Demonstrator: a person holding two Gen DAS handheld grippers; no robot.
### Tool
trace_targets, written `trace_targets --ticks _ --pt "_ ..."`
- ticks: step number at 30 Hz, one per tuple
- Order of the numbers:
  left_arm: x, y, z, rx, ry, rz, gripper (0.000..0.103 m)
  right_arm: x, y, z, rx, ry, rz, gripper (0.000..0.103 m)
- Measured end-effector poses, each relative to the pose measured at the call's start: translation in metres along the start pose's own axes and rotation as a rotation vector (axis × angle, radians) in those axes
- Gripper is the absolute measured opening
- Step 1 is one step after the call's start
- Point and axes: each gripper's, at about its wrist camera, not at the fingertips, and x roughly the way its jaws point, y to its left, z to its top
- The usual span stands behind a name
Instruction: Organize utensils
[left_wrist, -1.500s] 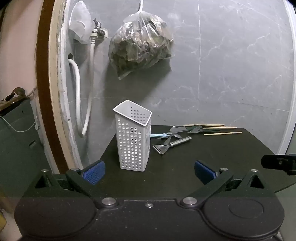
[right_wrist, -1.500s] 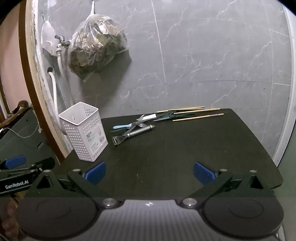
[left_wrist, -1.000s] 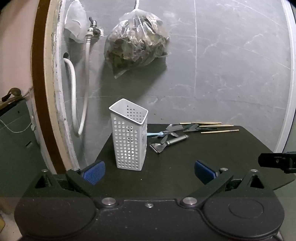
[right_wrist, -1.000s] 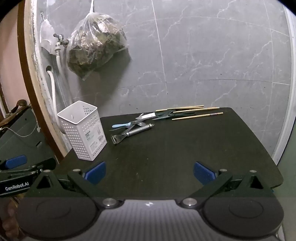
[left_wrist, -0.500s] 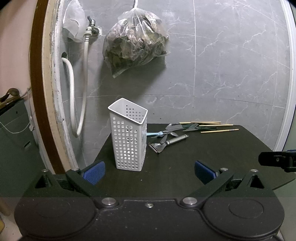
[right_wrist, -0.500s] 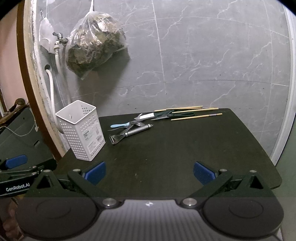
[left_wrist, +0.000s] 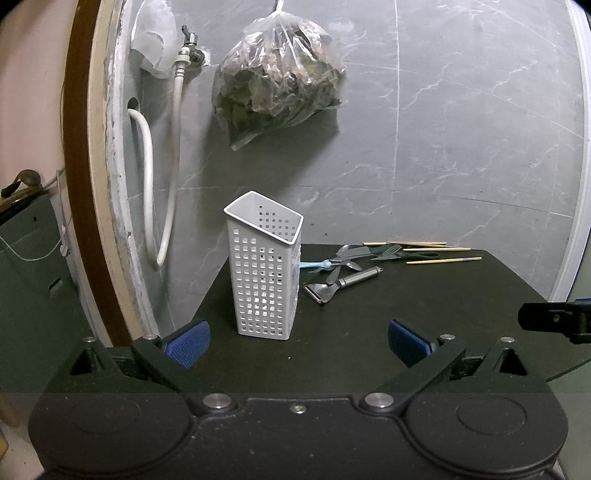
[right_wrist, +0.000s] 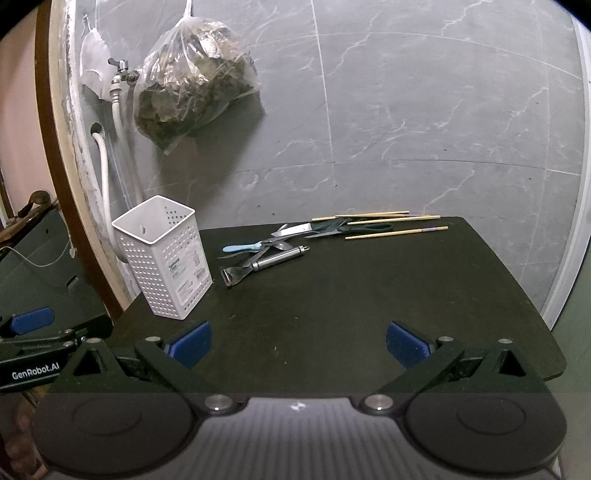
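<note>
Nearest me, the left gripper (left_wrist: 298, 341) hangs over the near edge of the black table (right_wrist: 369, 295), its blue-padded fingers (left_wrist: 186, 341) spread wide with nothing between them. The right gripper (right_wrist: 298, 341) beside it is just as wide apart and just as empty.

From the right gripper, the white perforated holder (right_wrist: 166, 258) stands upright at about ten o'clock, near the table's left edge; nothing shows above its rim. Beyond it, at eleven to twelve o'clock, the utensils lie loose: a metal peeler (right_wrist: 264, 264) closest, a blue-handled piece (right_wrist: 240, 248) touching the small heap behind it, then a knife (right_wrist: 293, 229), a fork (right_wrist: 332, 226) with a dark green handle, and wooden chopsticks (right_wrist: 397, 232) along the far edge at one o'clock.

Behind the table rises a grey marble-look wall (right_wrist: 424, 110). At ten o'clock a tap (right_wrist: 122, 70) feeds a white hose (right_wrist: 105, 177), and a clear plastic bag (right_wrist: 195, 81) of dark leafy stuff hangs beside it.
</note>
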Motion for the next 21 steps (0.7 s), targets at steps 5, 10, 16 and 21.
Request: trace_targets --ticks 5,10,16,21 --pt "0.0005 0.0004 0.0 0.0 0.001 0.001 0.102 0.0001 0.0 0.0016 -0.001 0.003 -0.001 0.103" --pt "0.0009 0.0006 0.0 -0.001 0.002 0.001 0.102 0.0017 0.0001 0.0026 -0.002 0.007 0.0 0.103" --pt "0.0036 0.0024 -0.002 -0.002 0.009 0.004 0.102 0.0033 0.0003 0.0026 -0.004 0.009 0.001 0.103" --pt "0.0066 0.0049 -0.0011 -0.003 0.013 0.003 0.102 0.0056 0.0018 0.0031 -0.006 0.013 0.002 0.103"
